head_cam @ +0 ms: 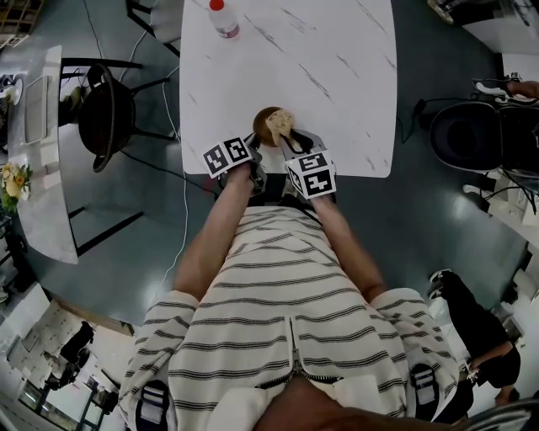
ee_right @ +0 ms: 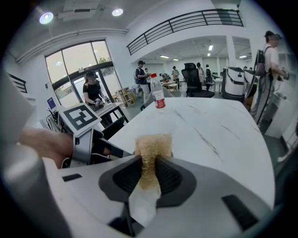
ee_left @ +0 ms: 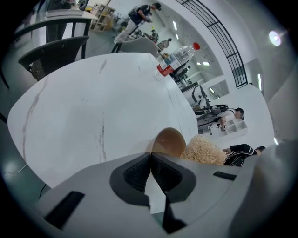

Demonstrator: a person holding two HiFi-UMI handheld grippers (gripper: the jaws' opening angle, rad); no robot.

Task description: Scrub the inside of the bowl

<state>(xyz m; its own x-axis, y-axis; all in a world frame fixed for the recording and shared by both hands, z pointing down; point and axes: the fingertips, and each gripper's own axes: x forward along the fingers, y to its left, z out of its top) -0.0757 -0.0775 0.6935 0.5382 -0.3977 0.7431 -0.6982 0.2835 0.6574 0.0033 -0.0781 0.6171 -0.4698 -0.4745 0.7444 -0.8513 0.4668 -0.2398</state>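
Bowl (head_cam: 263,122): brown, at the near edge of the desk (head_cam: 337,67), right in front of the person and between the two grippers.

Left gripper (ee_left: 151,158): jaws drawn together with the bowl rising straight out of the seam. Judged to be pinching the thin rim on the bowl's left side and steadying it.

Right gripper (ee_right: 149,160): jaws clamped on a tan fibrous scrubber (ee_right: 152,146). The pad stands up between them, long axis along the jaws, free end pointing away from the person.

Key relation: the head view shows the scrubber lying over the bowl's right part, so the bowl is directly ahead of and under the right jaws, with the left jaws opposite on the other rim. The left gripper view puts the pad just beside the bowl's right edge. Cannot tell whether pad touches the inner wall or hangs above it.

Contents: nothing visible in the bowl apart from the pad; most of the interior is hidden.

Bottle (head_cam: 224,18): red cap, far edge of desk, well apart.

Judgement: scrubbing is at hand; next move needs the pad pressed down and swept round inside while the left grip resists turning.
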